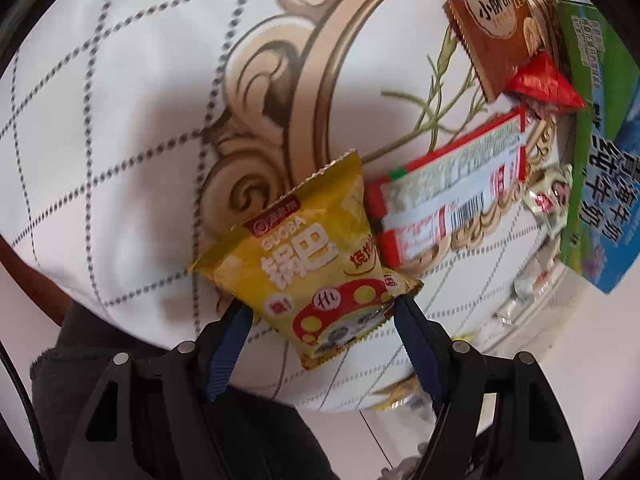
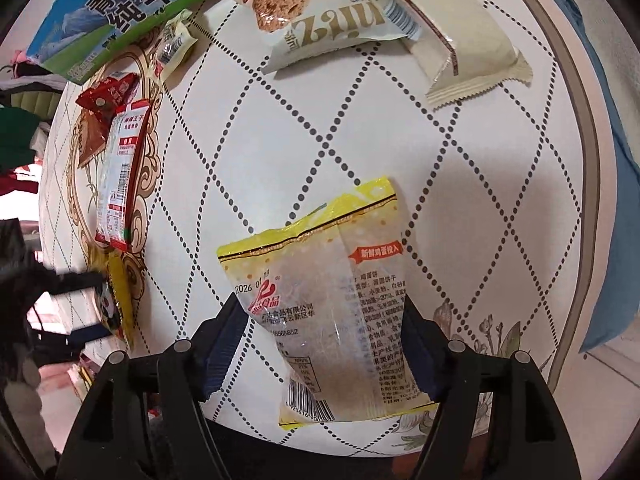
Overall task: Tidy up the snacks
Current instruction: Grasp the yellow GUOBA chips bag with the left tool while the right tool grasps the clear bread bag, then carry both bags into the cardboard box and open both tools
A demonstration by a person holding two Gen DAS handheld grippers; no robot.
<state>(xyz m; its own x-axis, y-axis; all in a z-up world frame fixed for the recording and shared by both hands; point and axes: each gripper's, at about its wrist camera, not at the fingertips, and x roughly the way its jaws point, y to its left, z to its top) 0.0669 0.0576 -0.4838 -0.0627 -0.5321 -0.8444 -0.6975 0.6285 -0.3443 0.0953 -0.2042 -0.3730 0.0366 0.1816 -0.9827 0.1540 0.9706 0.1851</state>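
Note:
A yellow crisp packet (image 1: 316,272) with red print hangs between the blue pads of my left gripper (image 1: 320,312), which is shut on its lower corners, above the white tablecloth. In the right wrist view the same packet (image 2: 116,300) shows at the far left, in the dark left gripper (image 2: 80,292). My right gripper (image 2: 324,312) is shut on a translucent yellow-edged biscuit packet (image 2: 340,300), printed back facing up, with both pads against its sides.
The round table (image 1: 100,120) has a dotted diamond cloth. A red-and-white box (image 1: 448,196), a brown biscuit packet (image 1: 492,32), a red wrapper (image 1: 540,84) and a blue-green milk carton (image 1: 600,160) lie together. An oat cookie packet (image 2: 320,24) and a beige packet (image 2: 460,40) lie farther off.

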